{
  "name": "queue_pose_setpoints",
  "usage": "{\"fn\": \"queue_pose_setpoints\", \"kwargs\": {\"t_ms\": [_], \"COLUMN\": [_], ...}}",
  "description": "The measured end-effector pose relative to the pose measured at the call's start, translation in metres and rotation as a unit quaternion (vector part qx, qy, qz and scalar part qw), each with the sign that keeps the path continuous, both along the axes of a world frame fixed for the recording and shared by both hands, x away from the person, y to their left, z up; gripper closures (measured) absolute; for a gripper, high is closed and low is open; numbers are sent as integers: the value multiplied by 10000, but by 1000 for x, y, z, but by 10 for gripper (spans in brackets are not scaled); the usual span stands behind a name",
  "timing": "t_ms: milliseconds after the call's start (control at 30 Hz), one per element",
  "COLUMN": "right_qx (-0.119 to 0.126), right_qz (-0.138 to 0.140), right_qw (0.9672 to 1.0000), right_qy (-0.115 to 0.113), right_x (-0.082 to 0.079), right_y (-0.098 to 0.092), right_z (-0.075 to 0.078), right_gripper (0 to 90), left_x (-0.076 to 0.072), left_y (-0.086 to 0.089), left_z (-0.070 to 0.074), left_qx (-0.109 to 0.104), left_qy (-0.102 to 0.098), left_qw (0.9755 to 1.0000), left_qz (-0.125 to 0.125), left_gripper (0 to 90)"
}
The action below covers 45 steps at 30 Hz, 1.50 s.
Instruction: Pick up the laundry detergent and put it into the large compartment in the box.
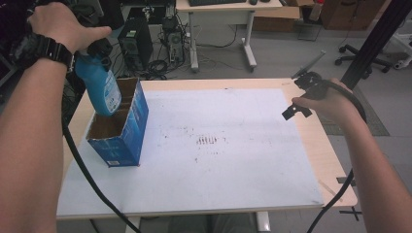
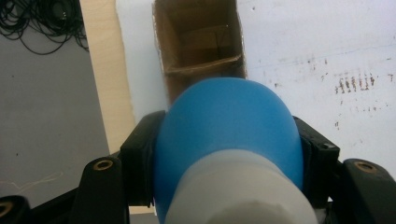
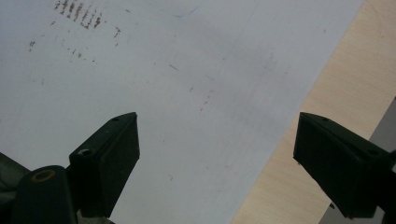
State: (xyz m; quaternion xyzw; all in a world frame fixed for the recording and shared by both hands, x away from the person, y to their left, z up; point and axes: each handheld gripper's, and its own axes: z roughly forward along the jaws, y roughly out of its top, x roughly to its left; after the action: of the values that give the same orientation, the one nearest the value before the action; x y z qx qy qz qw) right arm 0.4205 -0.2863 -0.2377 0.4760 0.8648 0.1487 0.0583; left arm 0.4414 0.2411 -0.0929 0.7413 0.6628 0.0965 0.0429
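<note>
Left tool (image 1: 99,56) clamps a blue bottle (image 1: 103,87) (white cap end toward the camera), hanging just above the open cardboard box (image 1: 121,130) on the desk (image 1: 233,145). Right tool (image 1: 300,99) hovers with its jaws apart, nothing between them, at the desk's far edge.

A light wooden tabletop (image 1: 335,170) fills the middle of the high view, most of it covered by a white sheet (image 1: 218,165) with dark smudges near its centre. Behind it lies a grey floor (image 1: 291,53). At the upper left stands a black computer tower (image 1: 135,41) with tangled cables (image 1: 158,68) beside it. A second desk (image 1: 228,7) with white legs stands at the top centre, cardboard boxes (image 1: 277,19) just behind. An office chair base (image 1: 364,56) shows at the upper right, beside a black slanted post (image 1: 376,39). Light is even and soft.
</note>
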Motion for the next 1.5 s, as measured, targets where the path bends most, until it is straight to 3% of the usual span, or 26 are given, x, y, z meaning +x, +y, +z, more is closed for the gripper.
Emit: {"fn": "queue_pose_setpoints", "kwargs": {"t_ms": [800,1500], "right_qx": [-16,-27], "right_qz": [-12,0], "right_qw": [10000,10000], "right_qy": [17,42], "right_x": [1,1], "right_y": [-2,-2], "right_z": [0,-4], "right_gripper": [143,143], "left_x": [2,6], "left_y": [7,5], "left_z": [-6,-29], "left_qx": [-61,-119], "left_qy": [-33,95], "left_qw": [9999,9997], "left_qz": [122,165], "left_gripper": [375,375]}}
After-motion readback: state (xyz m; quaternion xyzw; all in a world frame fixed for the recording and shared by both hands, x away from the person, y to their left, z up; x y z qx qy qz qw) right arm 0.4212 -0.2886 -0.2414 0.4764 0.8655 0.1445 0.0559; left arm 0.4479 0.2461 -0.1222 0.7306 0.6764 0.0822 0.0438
